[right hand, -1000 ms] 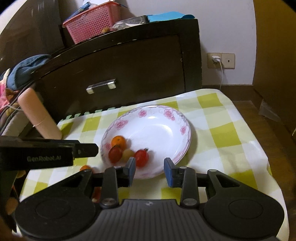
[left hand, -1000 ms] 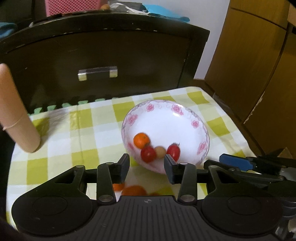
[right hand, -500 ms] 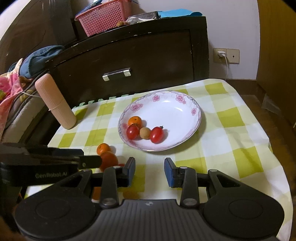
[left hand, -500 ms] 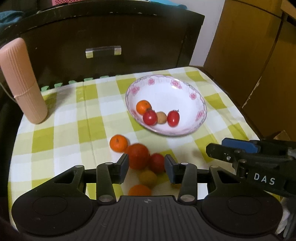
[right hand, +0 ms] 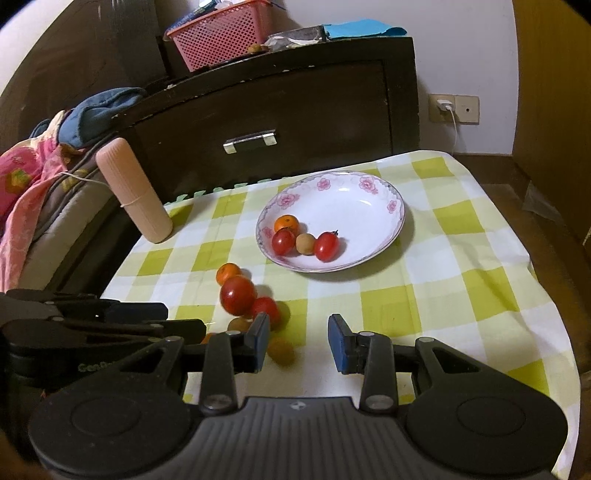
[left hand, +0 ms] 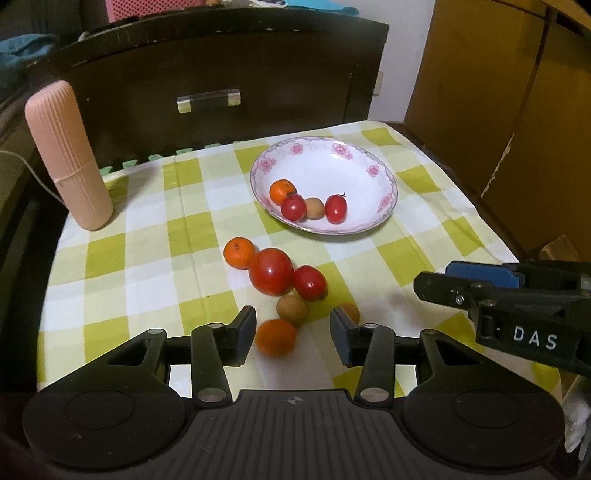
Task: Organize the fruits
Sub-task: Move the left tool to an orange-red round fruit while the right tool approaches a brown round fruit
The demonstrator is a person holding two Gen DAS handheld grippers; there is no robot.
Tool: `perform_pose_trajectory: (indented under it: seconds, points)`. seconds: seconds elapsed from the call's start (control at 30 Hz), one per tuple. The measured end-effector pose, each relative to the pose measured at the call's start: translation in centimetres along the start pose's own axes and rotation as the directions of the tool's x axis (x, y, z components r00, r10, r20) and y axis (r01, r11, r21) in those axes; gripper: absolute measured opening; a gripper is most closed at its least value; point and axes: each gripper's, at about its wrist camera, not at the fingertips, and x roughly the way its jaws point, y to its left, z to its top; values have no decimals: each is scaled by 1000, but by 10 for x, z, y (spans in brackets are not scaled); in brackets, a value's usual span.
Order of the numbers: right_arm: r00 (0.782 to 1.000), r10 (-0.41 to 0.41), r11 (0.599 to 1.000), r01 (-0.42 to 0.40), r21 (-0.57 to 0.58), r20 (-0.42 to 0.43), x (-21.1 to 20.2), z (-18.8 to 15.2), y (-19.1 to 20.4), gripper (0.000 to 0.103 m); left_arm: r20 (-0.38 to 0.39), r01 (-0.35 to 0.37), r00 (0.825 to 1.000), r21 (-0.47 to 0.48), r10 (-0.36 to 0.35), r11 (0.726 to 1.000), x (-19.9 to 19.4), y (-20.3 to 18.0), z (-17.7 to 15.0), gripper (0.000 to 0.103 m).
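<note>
The left gripper (left hand: 293, 328), jaws just widened and empty, hung nearest the loose fruit cluster (left hand: 280, 280), which lay directly ahead; the floral bowl (left hand: 384, 173) stood beyond.

Setting: domestic room, apparently a bedroom or living space in a home. Evidence: small table under a yellow-green checked cloth (right hand: 461, 266); floral-rimmed china plate (right hand: 369, 192) of fruit; dark wooden cabinet (right hand: 295, 110) with metal drawer handle (right hand: 250, 141) at the far side; pink plastic basket (right hand: 221, 35) on top; heaped bedding and clothing (right hand: 33, 177) at far left; wall socket with plugged-in charger (right hand: 445, 107); wooden wardrobe panels (left hand: 517, 92) at right.
</note>
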Motion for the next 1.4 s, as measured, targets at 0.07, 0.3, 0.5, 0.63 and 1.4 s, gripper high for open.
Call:
perform_pose_trajectory:
  seconds: [0.07,0.3,0.5,0.63,1.4]
  points:
    - [1000,6,1000,-6,0,7,-5,0,2,34,5,-13,1000,8,13,1000,-7,-3,-2,54]
    - [999,32,999,-33,27,23,-19,3,4,34,22,-32,999,28,32,999,-24,-13,-5,55]
    - [1000,23,999,-23,42,6,-13,3,-2,34,-9,-13,1000,57,14,998,-7,-12,-9,56]
    - [999,2,999,0,32,-52,6,-1,-5,34,-36,13,999,41,-12,999,13,2,-9,56]
    - [977,50,967,-98,-233,-205,87,-6,17,35,-124,83,989,40,-77,996,55,34,-14,62]
